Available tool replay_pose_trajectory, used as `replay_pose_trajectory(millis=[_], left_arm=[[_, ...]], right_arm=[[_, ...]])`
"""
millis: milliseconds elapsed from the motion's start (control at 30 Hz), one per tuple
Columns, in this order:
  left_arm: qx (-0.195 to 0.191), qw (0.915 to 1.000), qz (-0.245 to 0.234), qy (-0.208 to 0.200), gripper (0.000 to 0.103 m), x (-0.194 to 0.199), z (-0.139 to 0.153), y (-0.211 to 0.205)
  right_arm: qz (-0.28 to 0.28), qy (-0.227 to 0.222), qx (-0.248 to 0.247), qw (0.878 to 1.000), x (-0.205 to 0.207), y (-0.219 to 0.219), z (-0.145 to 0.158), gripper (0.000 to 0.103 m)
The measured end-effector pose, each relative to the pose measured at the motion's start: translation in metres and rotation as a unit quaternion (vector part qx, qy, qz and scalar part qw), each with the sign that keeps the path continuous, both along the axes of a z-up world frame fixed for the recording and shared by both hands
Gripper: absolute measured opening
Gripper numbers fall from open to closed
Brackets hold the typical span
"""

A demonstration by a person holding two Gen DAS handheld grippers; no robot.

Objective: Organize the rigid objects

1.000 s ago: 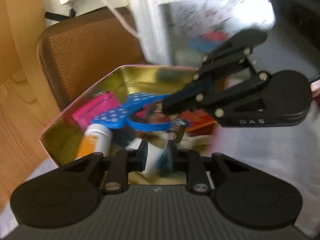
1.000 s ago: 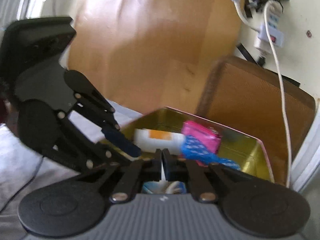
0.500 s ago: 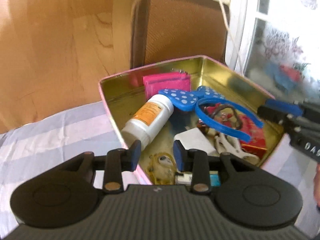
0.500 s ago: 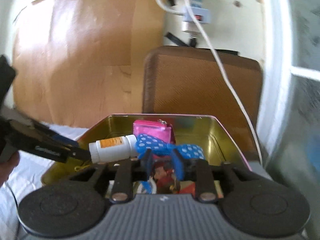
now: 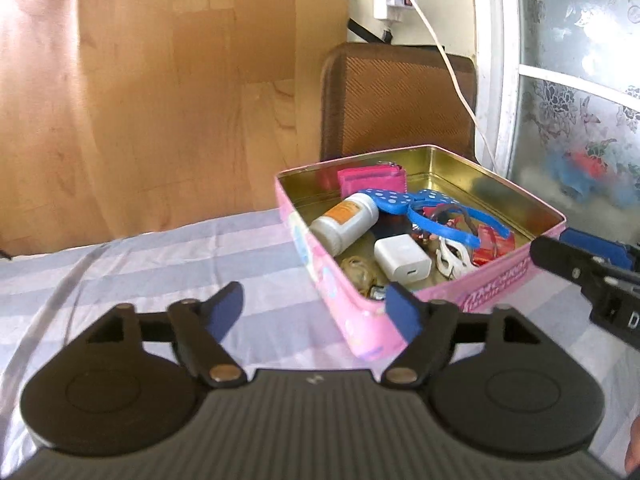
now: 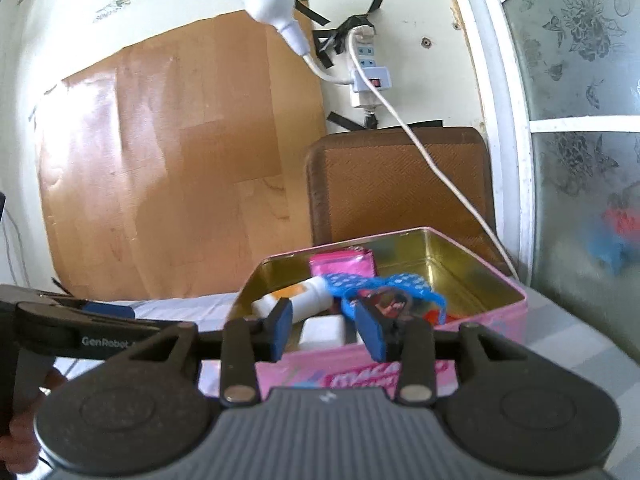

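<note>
Broadly, the bed [image 5: 160, 264], spread with a striped lilac sheet, carried a pink tin [image 5: 516, 272] that lay open, gold inside, ahead of both grippers; the lid was not in view. The tin sat forward and to the right of the left gripper [image 5: 316, 304], one corner pointing nearly at it, and straight ahead of the right gripper [image 6: 326, 330], whose tips hung just short of the tin's near wall [image 6: 384, 376]. By that reading the right hand looked the nearer, though neither touched the tin.

Inside, the largest piece was a blue dotted headband [image 5: 436, 216], arching across the middle with its bow toward the back. A white pill bottle [image 5: 346, 222] lay on its side, long axis running from the front left to the back right, cap end toward the bow. Behind it a pink pouch [image 5: 372, 178] leaned at the far wall. A white charger block [image 5: 402, 260] lay flat near the front, with a red packet [image 5: 492, 242] and some small trinkets beside it, too tangled to name.

The left fingers [image 5: 224, 308] were spread wide and opening further, with nothing between them. The right fingers [image 6: 282, 330] stood partly apart and were also opening, empty as well.
</note>
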State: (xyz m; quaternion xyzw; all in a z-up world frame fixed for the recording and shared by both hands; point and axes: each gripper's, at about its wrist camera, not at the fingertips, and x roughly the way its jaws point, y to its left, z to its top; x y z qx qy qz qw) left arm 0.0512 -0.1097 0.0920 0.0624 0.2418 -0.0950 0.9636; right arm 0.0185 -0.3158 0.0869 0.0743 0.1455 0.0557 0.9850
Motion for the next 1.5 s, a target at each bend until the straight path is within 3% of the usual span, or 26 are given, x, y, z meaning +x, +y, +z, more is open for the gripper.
replay_pose_trajectory(millis=[433,733,933,1033,1233,1500], left_arm=[[-0.001,0.9988,0.033,-0.035,0.103,-0.053,-0.003,0.018],[0.001,0.9989,0.044,-0.013,0.103,-0.067,-0.021,0.016],[-0.005,0.9984,0.05,0.026,0.103,-0.071,-0.041,0.013],[0.001,0.9978,0.052,0.041,0.103,-0.072,-0.048,0.011],[0.027,0.9966,0.059,0.051,0.103,-0.069,-0.054,0.008],[0.021,0.9952,0.059,0.075,0.103,-0.06,-0.063,0.011]], right_arm=[[0.018,-0.016,-0.003,1.0,-0.056,0.038,0.006,0.043],[0.015,0.007,0.015,1.0,-0.07,0.036,-0.005,0.047],[-0.001,0.036,0.045,0.998,-0.073,0.035,-0.016,0.062],[-0.008,0.052,0.053,0.997,-0.072,0.036,-0.022,0.082],[-0.027,0.057,0.052,0.997,-0.073,0.041,-0.027,0.1],[-0.04,0.065,0.051,0.996,-0.07,0.042,-0.034,0.103]])
